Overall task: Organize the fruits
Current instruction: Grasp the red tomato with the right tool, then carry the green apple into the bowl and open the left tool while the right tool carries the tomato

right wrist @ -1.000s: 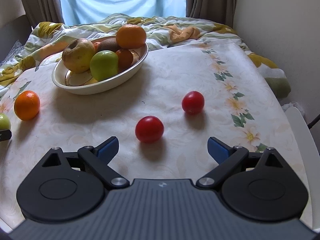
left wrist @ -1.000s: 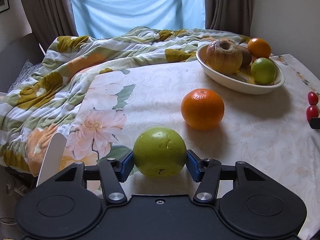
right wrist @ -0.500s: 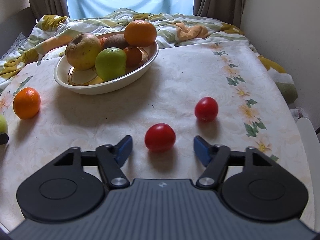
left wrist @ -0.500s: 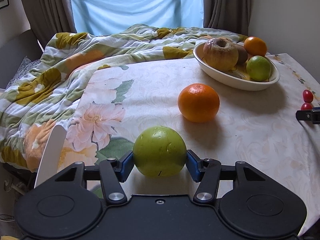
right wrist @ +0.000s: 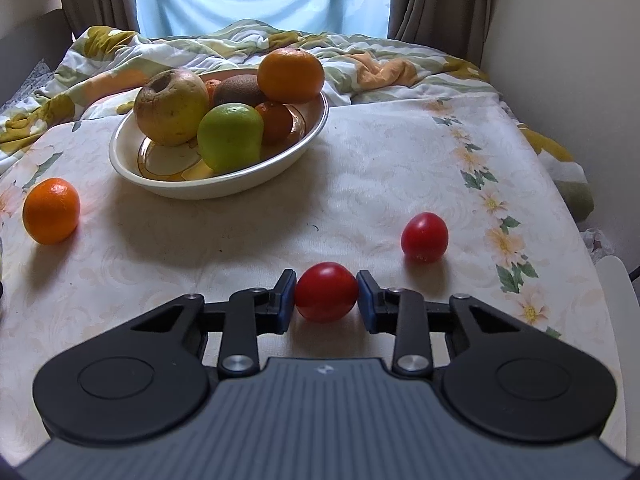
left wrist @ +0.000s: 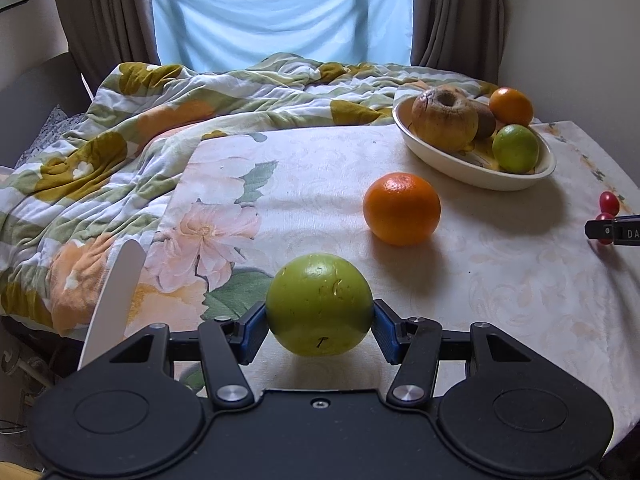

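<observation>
Green apple sits clamped in the level left jaws; right jaws, apparently touching, pinch a red tomato.

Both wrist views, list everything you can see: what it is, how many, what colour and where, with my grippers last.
green apple: one, green, between the left jaws
tomato: one, red, between the right jaws
second tomato: one, red, on the tablecloth right of the held one
loose orange: one, orange, on the tablecloth left of the bowl
bowl: one, cream, far side of the table, holding a yellow-brown apple, a green fruit, a kiwi and oranges
tablecloth: one, cream with flowers, over the table
quilt: one, green, white and ochre, behind and left of the table
curtains: brown, either side of the blue-lit window
left gripper: black, blue pads, shut on the green apple
right gripper: black, blue pads, shut on the tomato
</observation>
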Tool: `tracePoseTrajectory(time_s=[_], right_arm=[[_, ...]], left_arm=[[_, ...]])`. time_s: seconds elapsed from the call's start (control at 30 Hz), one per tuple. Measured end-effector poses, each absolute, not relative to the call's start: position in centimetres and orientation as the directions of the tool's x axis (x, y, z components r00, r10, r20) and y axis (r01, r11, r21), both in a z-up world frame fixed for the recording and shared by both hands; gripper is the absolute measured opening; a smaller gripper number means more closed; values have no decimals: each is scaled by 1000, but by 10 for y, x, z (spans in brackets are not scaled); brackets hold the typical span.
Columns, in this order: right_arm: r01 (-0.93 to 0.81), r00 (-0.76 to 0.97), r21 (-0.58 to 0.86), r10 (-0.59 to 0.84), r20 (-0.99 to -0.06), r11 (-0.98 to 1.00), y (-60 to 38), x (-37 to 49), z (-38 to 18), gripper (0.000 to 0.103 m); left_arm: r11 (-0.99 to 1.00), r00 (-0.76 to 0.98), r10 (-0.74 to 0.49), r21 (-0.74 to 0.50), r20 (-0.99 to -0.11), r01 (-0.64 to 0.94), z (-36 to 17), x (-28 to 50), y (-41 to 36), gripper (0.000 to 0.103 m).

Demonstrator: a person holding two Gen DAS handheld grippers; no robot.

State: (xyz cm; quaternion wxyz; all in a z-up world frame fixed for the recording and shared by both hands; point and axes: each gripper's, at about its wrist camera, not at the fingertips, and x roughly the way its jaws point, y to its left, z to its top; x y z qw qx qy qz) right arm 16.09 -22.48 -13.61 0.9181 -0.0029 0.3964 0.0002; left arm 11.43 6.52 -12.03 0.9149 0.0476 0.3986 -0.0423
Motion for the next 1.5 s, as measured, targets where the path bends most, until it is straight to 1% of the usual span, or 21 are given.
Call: tracePoseTrajectory(time_s=[0.27, 0.57, 0.97, 1.2, 1.5], right_arm=[[-17, 696, 5, 15, -718, 1000, -217, 154, -119, 48], [-42, 714, 19, 43, -699, 999, -213, 145, -80, 48], [-90, 741, 10, 73, -668, 996, -212, 148, -28, 48], [-141, 755, 23, 123, -644, 990, -220, 168, -13, 47], [-222, 740, 28, 187, -646, 975, -235, 209, -11, 48]], left_arm=[[992, 700, -64, 28, -712, 120, -100, 104, 66, 60], [990, 738, -110, -5, -666, 144, -59, 101, 61, 60], [978, 774, -180, -29, -607, 204, -15, 125, 35, 60], [976, 776, -191, -34, -601, 214, -8, 151, 7, 60], [970, 741, -210, -43, -638, 238, -25, 191, -42, 60]])
